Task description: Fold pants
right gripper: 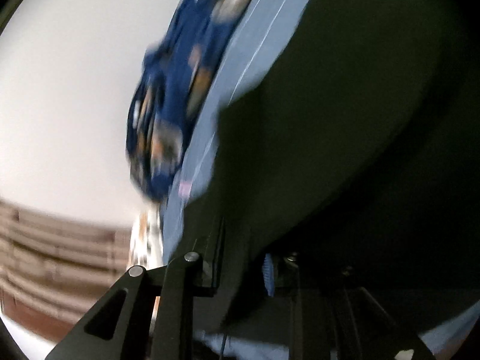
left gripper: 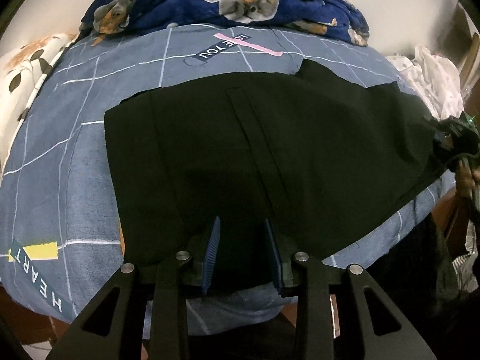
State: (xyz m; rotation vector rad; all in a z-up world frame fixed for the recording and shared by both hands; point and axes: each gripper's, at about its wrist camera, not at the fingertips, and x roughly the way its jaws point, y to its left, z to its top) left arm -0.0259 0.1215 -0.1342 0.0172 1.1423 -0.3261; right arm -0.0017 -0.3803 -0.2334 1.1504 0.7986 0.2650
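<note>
Black pants (left gripper: 270, 156) lie spread flat on a bed with a blue grid-pattern sheet (left gripper: 60, 156). My left gripper (left gripper: 243, 234) hovers over the near edge of the pants, its blue ribbed pads (left gripper: 213, 252) apart with nothing between them. My right gripper shows at the far right edge of the left wrist view (left gripper: 453, 141), at the right edge of the pants. In the blurred, tilted right wrist view the black pants (right gripper: 345, 135) fill most of the frame and drape over my right gripper (right gripper: 270, 273), where one blue pad (right gripper: 268, 274) shows against the cloth.
A dark blue blanket with dog prints (left gripper: 234, 0) is heaped at the far side of the bed. A floral pillow (left gripper: 27, 69) lies at the left. White clothing (left gripper: 429, 75) is piled at the right. The bed's near edge drops to the floor.
</note>
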